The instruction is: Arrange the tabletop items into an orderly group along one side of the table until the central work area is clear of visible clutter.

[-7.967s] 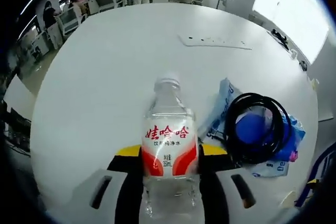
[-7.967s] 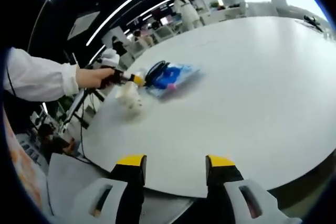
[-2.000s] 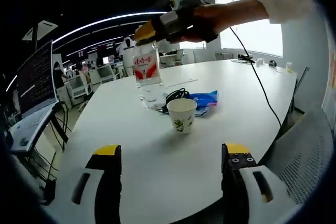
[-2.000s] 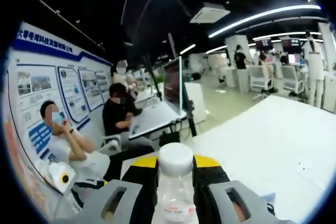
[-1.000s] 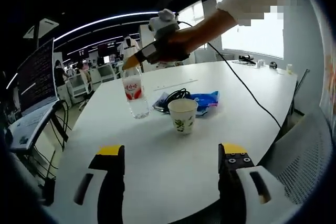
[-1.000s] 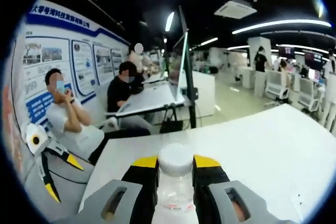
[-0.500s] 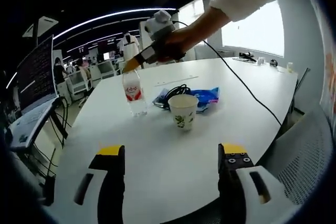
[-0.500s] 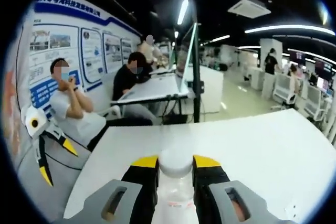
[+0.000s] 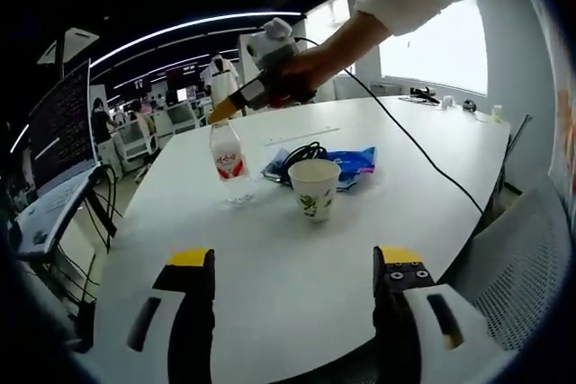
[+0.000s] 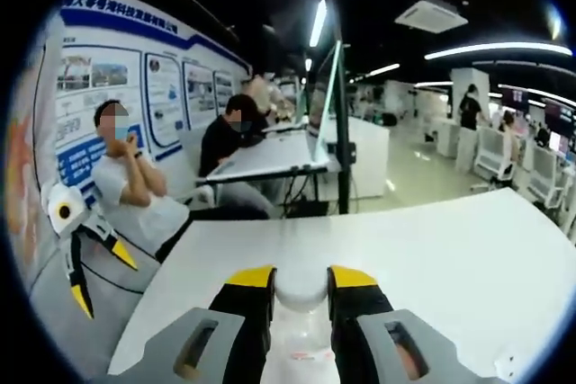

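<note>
Evidently the right gripper (image 10: 301, 292) was clenched on the cap end of the water bottle (image 10: 300, 287), its yellow-tipped jaws pressed to either side of the white cap at 6 o'clock in the right gripper view. From the left gripper view the same bottle (image 9: 229, 158) stood upright with its base on or just above the white table (image 9: 297, 258), at about 11 o'clock from the paper cup (image 9: 313, 188) and near it. A black coiled cable (image 9: 304, 155) lay on a blue packet (image 9: 353, 161) just behind the cup, at roughly 1 o'clock from it. The left gripper (image 9: 292, 267) hung released at 6 o'clock, jaws wide apart and holding nothing, well short of the cup. To finish the placing well, I judged the bottle should be felt to rest flat before the jaws parted, and the gripper lifted straight up so the narrow, top-held bottle would not tip toward the cup.
</note>
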`<move>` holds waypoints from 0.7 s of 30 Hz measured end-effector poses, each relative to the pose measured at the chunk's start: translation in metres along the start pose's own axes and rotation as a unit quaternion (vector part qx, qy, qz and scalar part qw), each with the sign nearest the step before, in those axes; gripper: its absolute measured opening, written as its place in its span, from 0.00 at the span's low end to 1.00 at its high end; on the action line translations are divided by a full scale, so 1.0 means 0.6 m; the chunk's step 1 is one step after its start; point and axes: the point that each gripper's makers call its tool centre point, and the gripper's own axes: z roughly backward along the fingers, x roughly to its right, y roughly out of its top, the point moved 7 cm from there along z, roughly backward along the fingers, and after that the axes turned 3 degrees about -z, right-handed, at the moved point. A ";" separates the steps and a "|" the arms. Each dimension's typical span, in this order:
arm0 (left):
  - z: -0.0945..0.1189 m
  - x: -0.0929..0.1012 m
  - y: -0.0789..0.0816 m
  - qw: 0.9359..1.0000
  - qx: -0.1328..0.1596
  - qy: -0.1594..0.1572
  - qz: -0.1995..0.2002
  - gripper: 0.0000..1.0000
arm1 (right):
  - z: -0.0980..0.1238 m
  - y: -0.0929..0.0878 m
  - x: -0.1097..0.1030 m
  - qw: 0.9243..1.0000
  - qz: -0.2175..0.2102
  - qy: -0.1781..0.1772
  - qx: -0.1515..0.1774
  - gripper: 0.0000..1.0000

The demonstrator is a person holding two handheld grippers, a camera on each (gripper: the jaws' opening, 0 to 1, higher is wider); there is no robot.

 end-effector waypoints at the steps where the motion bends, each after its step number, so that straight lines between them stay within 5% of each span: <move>1: 0.000 0.000 0.000 1.000 0.000 0.000 0.000 0.71 | 0.000 0.000 -0.001 1.000 0.000 -0.001 0.000 0.21; 5: 0.000 -0.001 0.001 1.000 0.001 0.001 0.000 0.71 | 0.002 -0.003 -0.003 0.999 -0.037 -0.014 -0.006 0.22; 12: 0.001 -0.001 0.001 1.000 0.003 0.001 0.001 0.72 | 0.010 -0.004 -0.018 0.996 -0.081 -0.046 -0.001 0.51; 21: 0.001 0.000 0.001 1.000 0.004 0.001 0.000 0.73 | 0.053 -0.002 -0.048 0.993 -0.088 -0.073 0.012 0.53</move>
